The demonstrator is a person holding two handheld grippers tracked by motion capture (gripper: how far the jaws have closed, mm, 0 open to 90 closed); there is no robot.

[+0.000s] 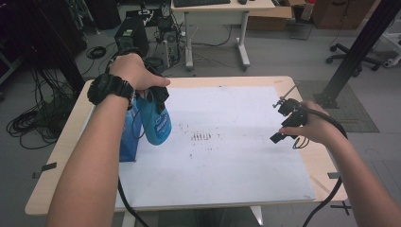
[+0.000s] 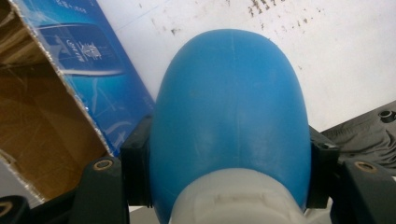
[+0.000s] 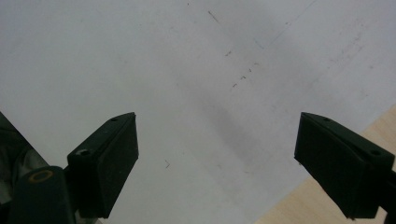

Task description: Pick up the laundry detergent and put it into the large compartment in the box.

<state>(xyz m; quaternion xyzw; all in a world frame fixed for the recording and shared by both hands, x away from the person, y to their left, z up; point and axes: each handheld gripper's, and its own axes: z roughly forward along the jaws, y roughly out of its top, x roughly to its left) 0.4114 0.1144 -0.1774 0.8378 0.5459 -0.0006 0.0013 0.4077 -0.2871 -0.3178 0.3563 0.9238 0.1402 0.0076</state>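
A blue bottle (image 2: 229, 112) hangs tilted just above the white sheet (image 1: 236, 161) at the table's (image 1: 61, 156) left side, clamped between the jaws of the left tool (image 1: 153, 92), beside an open blue box (image 1: 127, 142), while the right tool (image 3: 219, 163) hovers wide apart and holds nothing over the sheet's right part.

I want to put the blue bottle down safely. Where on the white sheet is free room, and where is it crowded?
The white sheet is bare from the smudged marks to the near edge, and across its far side between the two hands. The right gripper hangs open over bare sheet. The left edge is crowded: the blue box stands there, close beside the blue bottle held in the left gripper.
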